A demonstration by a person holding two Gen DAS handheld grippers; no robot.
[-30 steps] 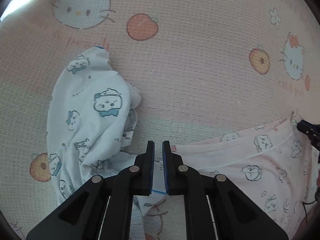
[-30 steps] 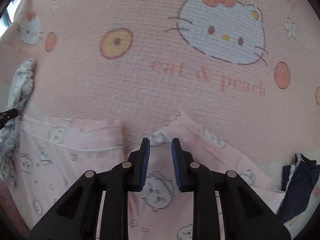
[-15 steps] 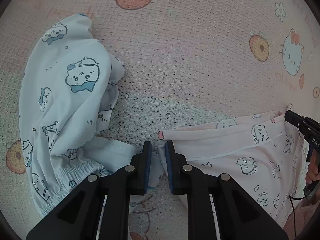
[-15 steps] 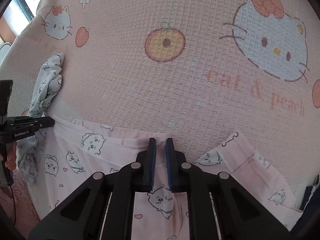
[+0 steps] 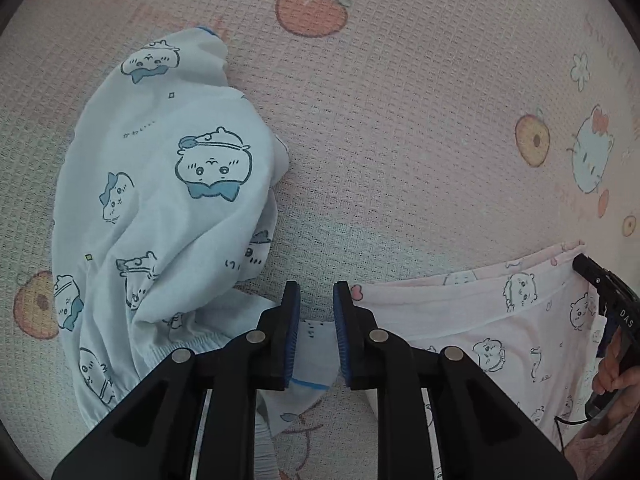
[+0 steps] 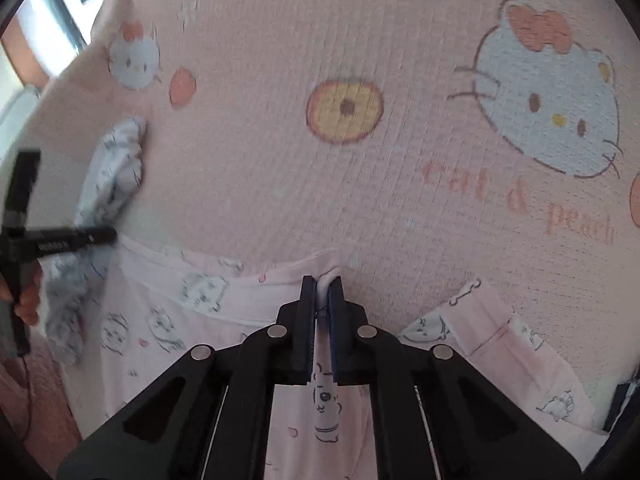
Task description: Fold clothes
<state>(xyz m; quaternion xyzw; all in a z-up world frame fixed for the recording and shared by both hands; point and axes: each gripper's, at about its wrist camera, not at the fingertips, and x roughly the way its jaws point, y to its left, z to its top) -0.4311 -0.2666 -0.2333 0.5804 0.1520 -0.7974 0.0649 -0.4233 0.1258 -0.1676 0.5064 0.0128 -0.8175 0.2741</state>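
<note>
Right tool (image 6: 322,286) on pink garment (image 6: 168,320) edge

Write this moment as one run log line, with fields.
step: grasp pink garment edge | right gripper: shut on it | left gripper: jaws opening, pressing nothing | blue garment: crumpled beside

In the left wrist view, bare pink blanket (image 5: 400,128) is lying open across the upper middle and upper right of the frame. The crumpled blue garment (image 5: 160,200) is blocking the left side, and the pink garment (image 5: 480,320) is filling the lower right. In the right wrist view, a dark garment (image 6: 624,404) is crowding the lower right edge.
</note>
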